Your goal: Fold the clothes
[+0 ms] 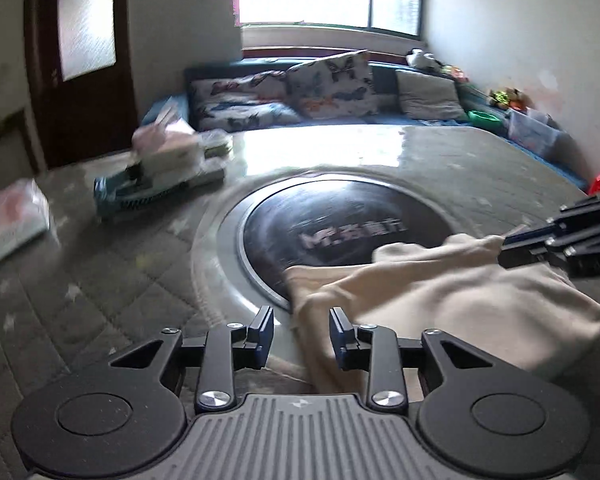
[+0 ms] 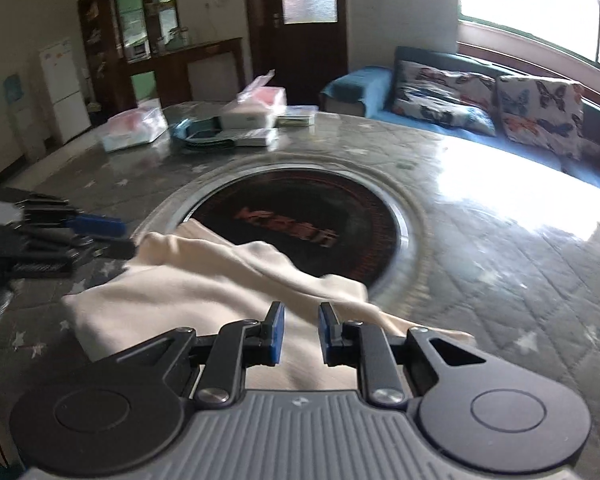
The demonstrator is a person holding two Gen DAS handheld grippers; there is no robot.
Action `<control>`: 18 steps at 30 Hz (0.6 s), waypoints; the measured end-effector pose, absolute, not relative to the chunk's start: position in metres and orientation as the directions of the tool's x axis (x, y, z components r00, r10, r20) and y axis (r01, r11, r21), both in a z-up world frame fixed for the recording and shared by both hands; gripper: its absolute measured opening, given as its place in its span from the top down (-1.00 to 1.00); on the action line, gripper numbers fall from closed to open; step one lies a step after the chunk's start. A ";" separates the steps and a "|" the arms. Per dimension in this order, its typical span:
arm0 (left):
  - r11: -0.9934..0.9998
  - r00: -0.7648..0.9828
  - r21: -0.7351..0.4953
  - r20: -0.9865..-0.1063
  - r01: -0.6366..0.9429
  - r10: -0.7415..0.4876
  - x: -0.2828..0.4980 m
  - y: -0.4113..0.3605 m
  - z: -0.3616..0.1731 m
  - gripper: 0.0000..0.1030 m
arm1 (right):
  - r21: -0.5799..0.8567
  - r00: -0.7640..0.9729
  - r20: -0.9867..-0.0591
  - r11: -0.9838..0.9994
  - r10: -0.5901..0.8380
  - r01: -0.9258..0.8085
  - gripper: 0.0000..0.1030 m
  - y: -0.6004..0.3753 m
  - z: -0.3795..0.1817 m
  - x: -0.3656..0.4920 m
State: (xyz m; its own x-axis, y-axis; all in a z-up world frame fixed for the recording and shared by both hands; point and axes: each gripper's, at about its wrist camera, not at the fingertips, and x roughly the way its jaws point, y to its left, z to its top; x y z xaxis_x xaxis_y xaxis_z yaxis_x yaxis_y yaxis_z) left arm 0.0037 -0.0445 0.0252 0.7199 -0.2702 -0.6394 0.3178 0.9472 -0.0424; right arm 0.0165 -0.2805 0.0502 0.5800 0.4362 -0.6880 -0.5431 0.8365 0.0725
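Two risks, mostly. Found the cream garment [image 1: 440,292] bunched up on the worktop [image 1: 100,280]. Lay partly over the edge of the black round cooktop [image 1: 340,232] in the middle, with a raised ridge across the top and a flatter part on the near side. Could not tell whether folded over once or just dropped in a heap.

Found the left gripper [image 1: 301,334] low at one end of the garment, jaws apart, clamped on nothing, with a strip of cloth showing in the gap. Found the right gripper [image 2: 301,330] at the other end, jaws apart too, holding nothing, with cloth showing under the gap.

First risk: pinching too many layers. Looked thick and doubled over at the ridge, so could easily have grabbed two layers in place of one and dragged the whole heap along.

Second risk: sliding. Looked shiny and smooth on the worktop, so could have slipped away from a pull at one end only and gone crooked.

Could also have missed the edge and shut on air, with both views blurred and hard to judge. Might have bumped together as well, both being so near the same cloth. Saw boxes and packets [image 2: 252,116] well apart on the far side, so no trouble from there.
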 end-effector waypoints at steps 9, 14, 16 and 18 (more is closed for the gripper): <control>0.981 0.745 -0.019 -0.648 0.195 -0.161 0.017 -0.013 0.023 0.99 | 0.096 0.530 -0.690 0.788 0.493 -0.608 0.68 -0.225 0.043 0.038; 0.980 0.739 -0.055 -0.649 0.192 -0.181 0.016 -0.004 0.028 0.97 | 0.057 0.543 -0.714 0.810 0.442 -0.584 0.69 -0.207 0.025 0.051; 0.976 0.729 -0.104 -0.651 0.192 -0.213 0.013 0.003 0.033 0.93 | 0.054 0.550 -0.709 0.812 0.441 -0.581 0.67 -0.206 0.022 0.052; 0.971 0.719 -0.135 -0.654 0.195 -0.235 0.010 0.006 0.037 0.88 | 0.057 0.550 -0.705 0.809 0.448 -0.585 0.67 -0.208 0.026 0.049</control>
